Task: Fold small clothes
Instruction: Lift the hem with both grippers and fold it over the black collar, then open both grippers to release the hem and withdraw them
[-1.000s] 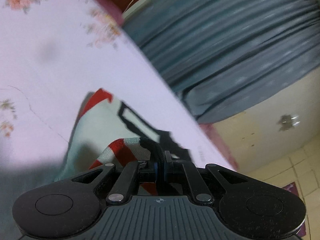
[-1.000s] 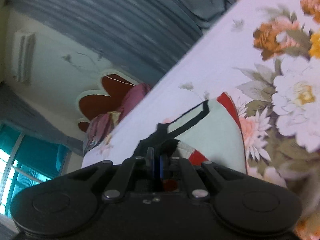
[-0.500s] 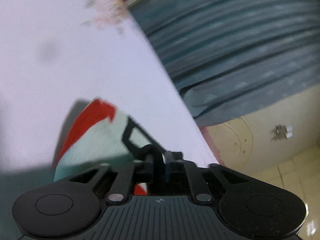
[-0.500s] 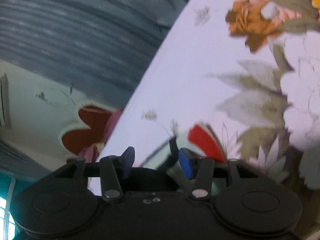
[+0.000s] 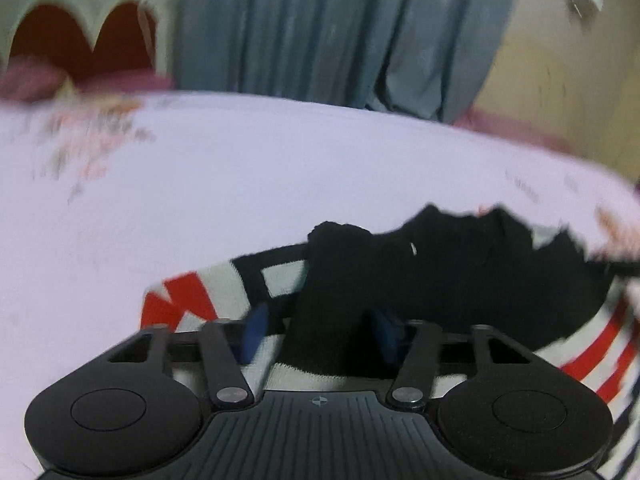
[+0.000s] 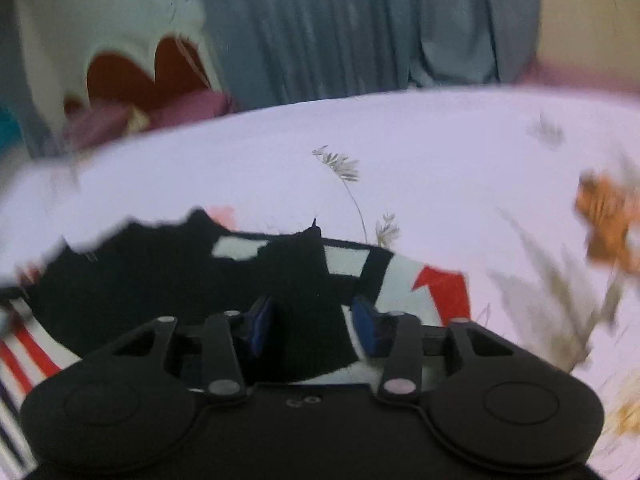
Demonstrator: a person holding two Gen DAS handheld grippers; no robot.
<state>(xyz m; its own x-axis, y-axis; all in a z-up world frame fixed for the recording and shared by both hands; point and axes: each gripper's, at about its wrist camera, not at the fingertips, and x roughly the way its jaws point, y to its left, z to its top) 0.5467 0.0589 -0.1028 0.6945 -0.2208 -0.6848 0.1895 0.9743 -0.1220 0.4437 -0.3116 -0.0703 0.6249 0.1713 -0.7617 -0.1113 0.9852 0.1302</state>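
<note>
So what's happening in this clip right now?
A person with a gripper in each hand is folding a small black, white and red garment on a floral bedsheet. The left gripper and right gripper each straddle black fabric; both have just been closing, with cloth between the fingers, not visibly clamped.

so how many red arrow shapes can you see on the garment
2: one red arrow print at the white, black and red knit garment's left end, another at its right end. Folds may hide more.
</note>
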